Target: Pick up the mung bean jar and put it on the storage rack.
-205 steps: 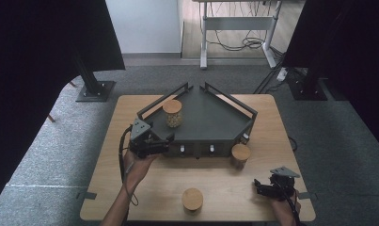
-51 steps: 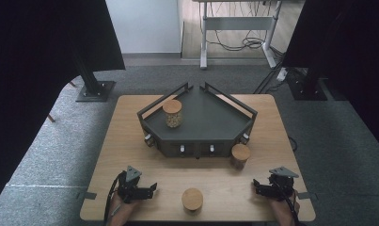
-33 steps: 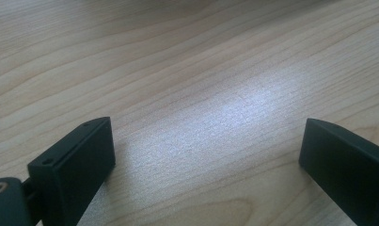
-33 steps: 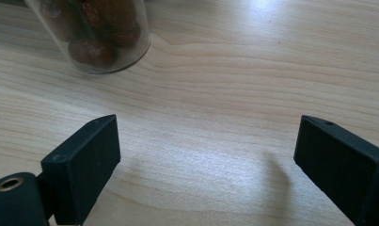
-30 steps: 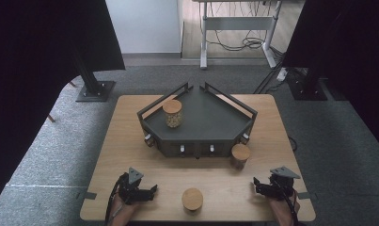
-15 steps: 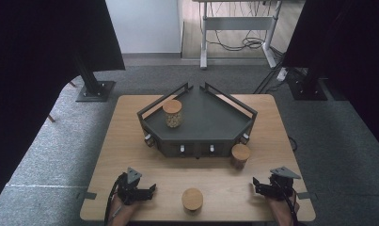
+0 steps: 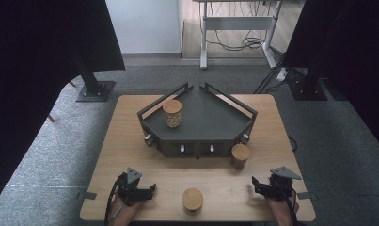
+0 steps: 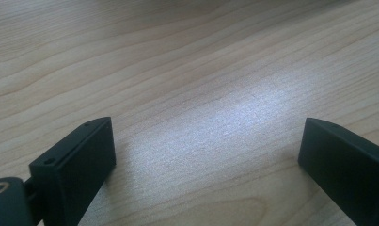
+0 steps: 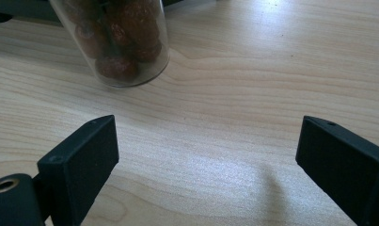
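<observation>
Between the jaws of the left gripper: bare tabletop, jaws apart, nothing held. Right gripper: jaws apart, empty. Jar of brown fruit stands ahead of its left jaw, apart from it. Advice: centre the jar between both jaws, approach level, close below the lid. Jar top cut off in the right gripper view; contents hard to identify.
</observation>
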Motion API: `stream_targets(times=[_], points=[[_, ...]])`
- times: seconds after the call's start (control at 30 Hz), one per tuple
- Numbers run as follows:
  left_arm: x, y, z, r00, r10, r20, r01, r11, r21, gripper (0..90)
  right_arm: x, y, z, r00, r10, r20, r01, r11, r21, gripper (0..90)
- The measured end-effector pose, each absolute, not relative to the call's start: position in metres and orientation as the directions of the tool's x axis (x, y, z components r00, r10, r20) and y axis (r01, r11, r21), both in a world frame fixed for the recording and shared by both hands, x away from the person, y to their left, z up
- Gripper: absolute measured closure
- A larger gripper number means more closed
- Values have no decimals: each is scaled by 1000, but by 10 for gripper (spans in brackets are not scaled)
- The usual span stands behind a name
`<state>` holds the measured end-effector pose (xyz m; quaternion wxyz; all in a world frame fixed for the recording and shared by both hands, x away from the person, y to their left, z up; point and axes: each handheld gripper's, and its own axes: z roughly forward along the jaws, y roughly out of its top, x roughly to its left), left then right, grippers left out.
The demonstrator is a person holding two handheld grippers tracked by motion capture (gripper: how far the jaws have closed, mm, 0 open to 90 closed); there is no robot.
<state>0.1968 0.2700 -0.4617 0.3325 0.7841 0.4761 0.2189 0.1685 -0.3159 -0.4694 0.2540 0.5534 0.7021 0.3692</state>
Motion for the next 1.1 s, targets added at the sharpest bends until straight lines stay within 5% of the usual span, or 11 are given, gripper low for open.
stream_targets(times=[1.1], points=[[195, 268, -462, 427, 904, 25, 606, -307, 734, 61, 149, -319, -450, -271, 959, 78, 519, 77, 851, 56]])
